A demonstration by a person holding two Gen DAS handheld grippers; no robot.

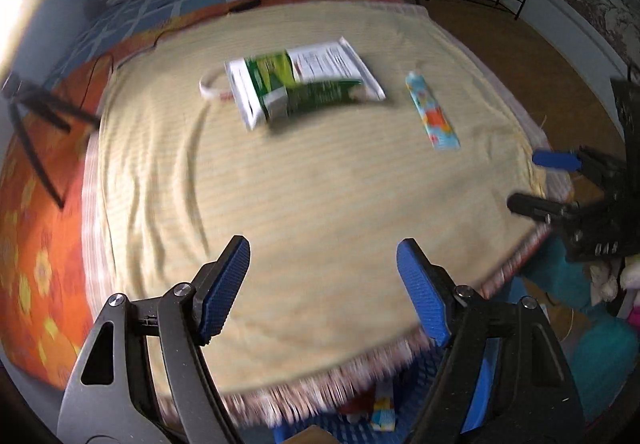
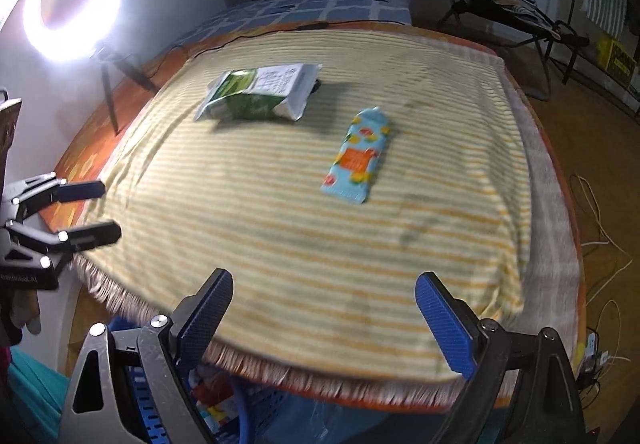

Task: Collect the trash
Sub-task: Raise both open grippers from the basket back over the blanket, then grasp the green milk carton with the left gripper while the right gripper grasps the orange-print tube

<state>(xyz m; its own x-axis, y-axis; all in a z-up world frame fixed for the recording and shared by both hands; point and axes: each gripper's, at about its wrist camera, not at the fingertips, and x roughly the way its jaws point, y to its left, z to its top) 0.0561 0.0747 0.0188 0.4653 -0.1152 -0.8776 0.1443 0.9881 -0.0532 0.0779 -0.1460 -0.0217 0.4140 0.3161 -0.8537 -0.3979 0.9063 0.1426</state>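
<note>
A: Start at the jaws. How do they stand?

B: The left gripper is spread wide with nothing between its fingers, and so is the right gripper. Both hang over the near, fringed edge of the striped cloth, probably so either can reach forward.

A: And the trash?

B: Two pieces lie out on the cloth, well apart from both grippers. A green and white packet sits toward the far side; a light blue fruit-print wrapper lies nearer, to its right. I judge the wrapper is the easier first pick for the right gripper.

A: Where would it go?

B: Likely the blue basket below the cloth's edge. Colourful bits seem to lie in it already, but it is mostly cut off.

A: Anything else unclear?

B: A white ring-like thing pokes out behind the packet; motion blur keeps me from naming it.
</note>
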